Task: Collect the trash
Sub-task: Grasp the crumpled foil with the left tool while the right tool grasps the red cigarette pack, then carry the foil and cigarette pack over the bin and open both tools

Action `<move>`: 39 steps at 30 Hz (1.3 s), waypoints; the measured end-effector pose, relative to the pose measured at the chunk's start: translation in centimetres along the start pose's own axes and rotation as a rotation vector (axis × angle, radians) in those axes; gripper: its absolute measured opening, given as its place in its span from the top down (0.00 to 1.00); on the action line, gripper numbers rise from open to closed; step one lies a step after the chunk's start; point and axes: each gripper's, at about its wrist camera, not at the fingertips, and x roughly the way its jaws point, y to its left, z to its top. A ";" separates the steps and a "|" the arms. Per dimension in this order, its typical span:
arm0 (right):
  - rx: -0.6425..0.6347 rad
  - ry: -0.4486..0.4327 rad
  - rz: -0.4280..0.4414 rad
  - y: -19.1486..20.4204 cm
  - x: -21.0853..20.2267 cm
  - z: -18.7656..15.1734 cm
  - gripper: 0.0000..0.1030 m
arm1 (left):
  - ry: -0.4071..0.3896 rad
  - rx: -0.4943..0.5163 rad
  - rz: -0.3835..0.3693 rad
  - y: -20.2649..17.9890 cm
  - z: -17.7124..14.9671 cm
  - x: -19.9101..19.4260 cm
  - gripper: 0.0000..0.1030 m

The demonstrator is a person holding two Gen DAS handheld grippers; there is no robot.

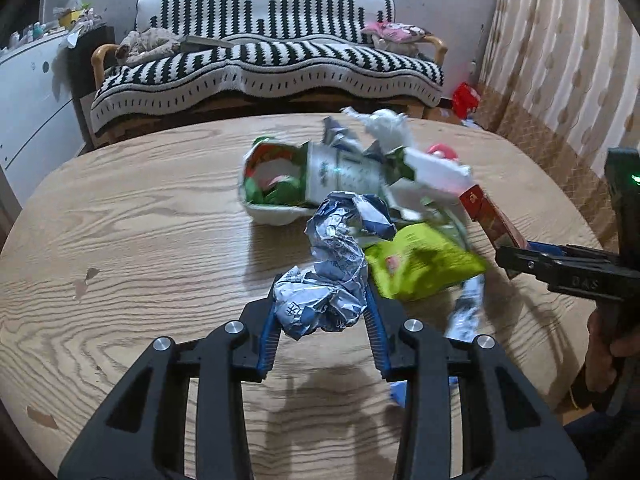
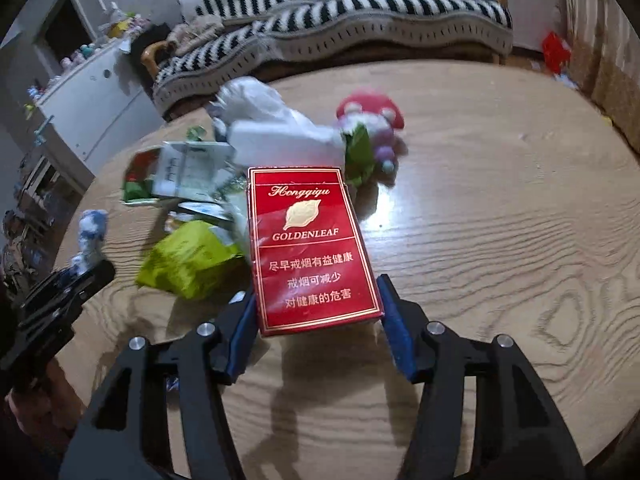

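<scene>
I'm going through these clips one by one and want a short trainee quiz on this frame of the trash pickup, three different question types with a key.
1. True or false: the left tool is clamped on a crumpled silver-blue wrapper.
2. What sits between the fingers of the right tool? A) a glass bottle B) a red cigarette pack C) a spoon
3. Fill in: the flat snack packet lying on the wooden table beside the held wrapper is ___ in colour.

Key: 1 true; 2 B; 3 green.
</scene>
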 end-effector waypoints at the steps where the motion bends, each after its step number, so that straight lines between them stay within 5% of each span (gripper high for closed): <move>1: 0.000 -0.015 0.004 -0.2 -0.7 -0.1 0.46 | -0.005 0.002 -0.006 -0.4 0.1 -0.1 0.64; 8: 0.053 -0.106 -0.081 -4.9 -6.2 -1.9 0.46 | -0.021 0.075 -0.088 -7.1 1.1 -0.3 0.64; 22: 0.399 -0.211 -0.390 -25.3 -20.1 -12.7 0.46 | 0.029 0.344 -0.336 -30.0 -1.2 1.7 0.64; 30: 0.642 -0.225 -0.536 -35.5 -26.4 -22.0 0.46 | 0.084 0.542 -0.551 -45.5 -7.0 1.9 0.64; 39: 0.827 -0.124 -0.561 -43.0 -26.7 -28.3 0.46 | 0.248 0.696 -0.679 -55.4 -14.2 5.3 0.64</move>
